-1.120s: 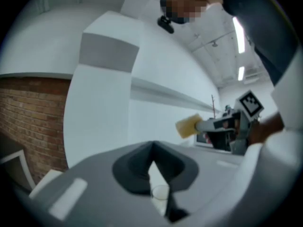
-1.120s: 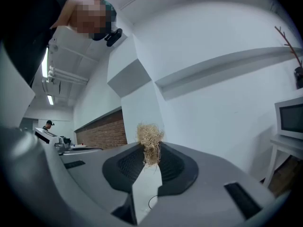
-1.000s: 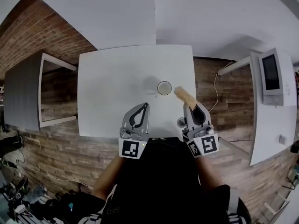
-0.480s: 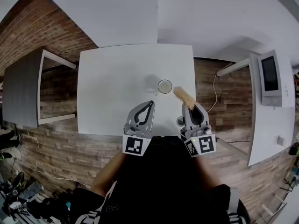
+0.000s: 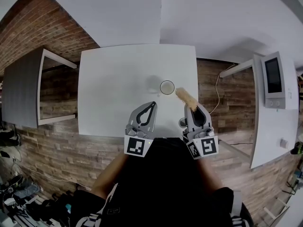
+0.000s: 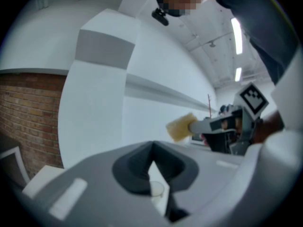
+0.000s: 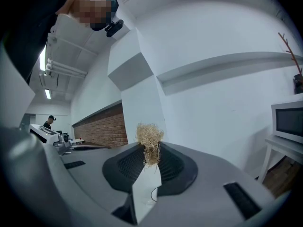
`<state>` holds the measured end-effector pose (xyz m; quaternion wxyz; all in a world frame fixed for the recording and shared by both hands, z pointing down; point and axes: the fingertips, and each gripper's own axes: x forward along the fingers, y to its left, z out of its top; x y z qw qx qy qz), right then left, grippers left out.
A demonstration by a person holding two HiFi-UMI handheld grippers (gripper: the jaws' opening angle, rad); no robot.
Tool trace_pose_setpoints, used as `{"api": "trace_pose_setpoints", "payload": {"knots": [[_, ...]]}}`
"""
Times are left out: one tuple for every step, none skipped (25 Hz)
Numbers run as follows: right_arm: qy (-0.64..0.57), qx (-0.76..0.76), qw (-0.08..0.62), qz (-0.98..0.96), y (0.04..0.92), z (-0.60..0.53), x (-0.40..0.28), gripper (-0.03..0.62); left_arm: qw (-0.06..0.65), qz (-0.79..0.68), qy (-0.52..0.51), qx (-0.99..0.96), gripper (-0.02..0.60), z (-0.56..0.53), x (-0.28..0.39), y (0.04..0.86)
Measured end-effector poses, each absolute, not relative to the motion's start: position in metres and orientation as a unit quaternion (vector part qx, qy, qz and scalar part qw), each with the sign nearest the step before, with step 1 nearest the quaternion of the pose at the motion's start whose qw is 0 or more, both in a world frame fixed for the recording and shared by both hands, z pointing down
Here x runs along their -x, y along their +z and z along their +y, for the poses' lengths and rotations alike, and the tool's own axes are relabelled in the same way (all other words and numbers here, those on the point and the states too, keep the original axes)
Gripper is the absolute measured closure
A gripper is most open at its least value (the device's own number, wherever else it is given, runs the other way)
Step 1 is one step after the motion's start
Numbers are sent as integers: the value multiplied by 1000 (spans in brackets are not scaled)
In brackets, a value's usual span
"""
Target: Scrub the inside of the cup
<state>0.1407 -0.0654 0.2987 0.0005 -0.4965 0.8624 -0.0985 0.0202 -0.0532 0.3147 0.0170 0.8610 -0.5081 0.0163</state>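
A small clear cup (image 5: 166, 87) stands upright on the white table (image 5: 118, 79), right of its middle. My right gripper (image 5: 193, 109) is shut on a straw-coloured fibrous scrubber (image 5: 185, 97), which sticks out toward the cup and ends just short of it on its near right. In the right gripper view the scrubber (image 7: 150, 138) is pinched between the jaws of the right gripper (image 7: 150, 159). My left gripper (image 5: 153, 104) hovers near and left of the cup, shut and holding nothing. In the left gripper view the cup (image 6: 156, 189) shows below the tips of the left gripper (image 6: 152, 156), with the scrubber (image 6: 180, 127) at right.
The table's near edge (image 5: 109, 135) runs just under both grippers. A grey-topped side table (image 5: 23, 91) stands to the left and a white shelf with a microwave (image 5: 274, 79) to the right. Brick-patterned floor surrounds the table.
The left gripper has shifted slightly right and forward toward the cup. The right gripper with the scrubber has hardly moved, and the cup stays in place.
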Motion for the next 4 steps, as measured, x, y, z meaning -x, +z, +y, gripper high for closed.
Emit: {"api": "trace_pose_setpoints", "payload": {"knots": [[-100, 496, -2, 863, 300, -66, -140, 540, 17, -508, 16, -861, 577, -53, -20, 315], [-101, 496, -5, 863, 301, -66, -140, 540, 16, -507, 16, -861, 577, -54, -20, 315], [-103, 495, -7, 863, 302, -67, -140, 540, 16, -507, 17, -861, 578, -54, -20, 315], [-104, 495, -9, 862, 304, -67, -140, 540, 16, -507, 17, -862, 577, -55, -20, 315]]}}
